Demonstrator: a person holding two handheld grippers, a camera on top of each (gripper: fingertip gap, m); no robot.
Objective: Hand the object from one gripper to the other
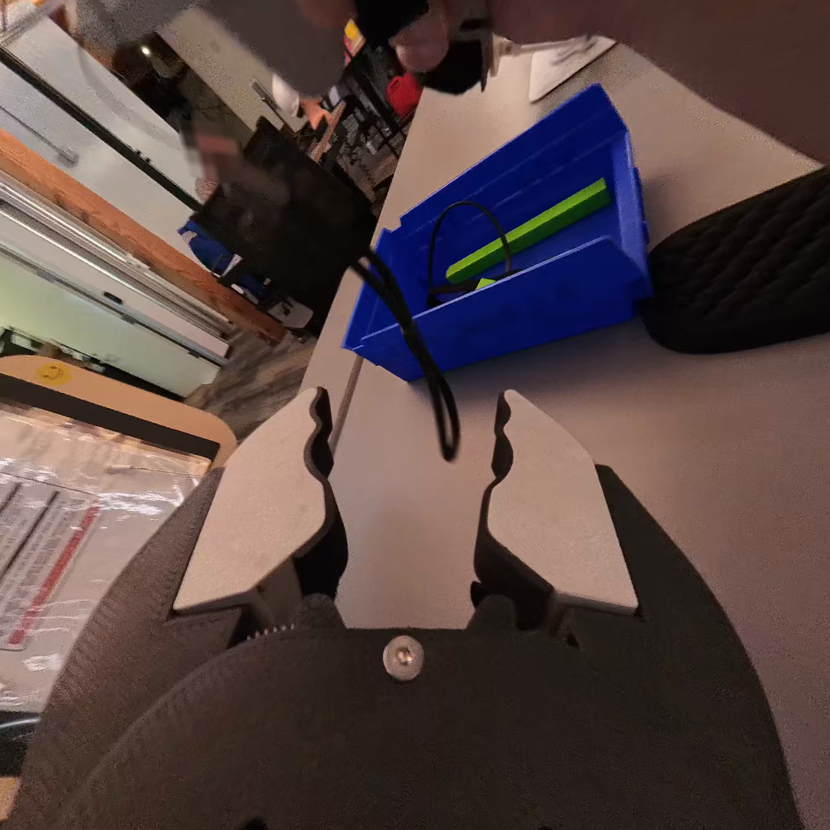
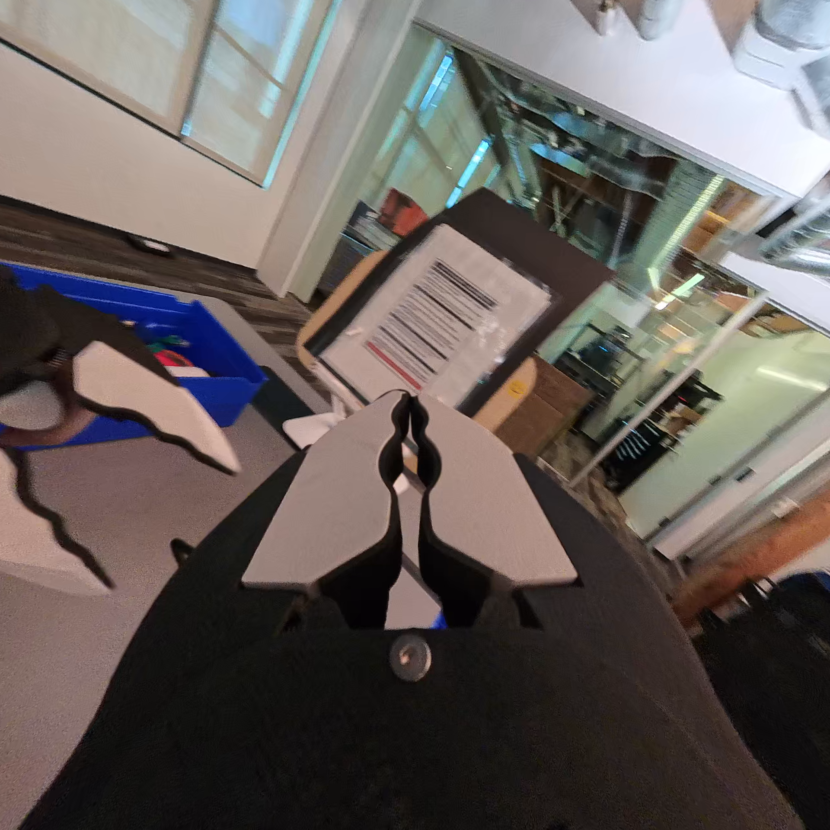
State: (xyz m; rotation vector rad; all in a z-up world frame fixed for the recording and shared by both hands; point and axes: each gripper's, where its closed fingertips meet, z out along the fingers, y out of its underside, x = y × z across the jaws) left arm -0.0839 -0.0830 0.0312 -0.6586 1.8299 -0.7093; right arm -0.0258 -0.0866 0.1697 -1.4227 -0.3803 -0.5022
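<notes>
My left gripper (image 1: 411,399) is open and empty above the grey table (image 1: 629,449). A thin black cord loop (image 1: 431,381) hangs in front of it, its lower end between the open fingers without touching them. The cord's upper end runs into a dark blurred shape at the upper left, so I cannot tell what holds it. My right gripper (image 2: 411,397) is shut with its tips together, and nothing shows between its fingers. The left gripper (image 2: 170,525) also shows open at the left of the right wrist view.
A blue bin (image 1: 516,323) on the table holds a green stick (image 1: 530,233) and another black cable. A black quilted object (image 1: 741,269) lies to its right. A blue bin (image 2: 224,346) sits behind the left gripper. A sign board (image 2: 440,314) stands beyond the table edge. The black quilted object (image 1: 741,269) is about 20 cm from my left fingertips.
</notes>
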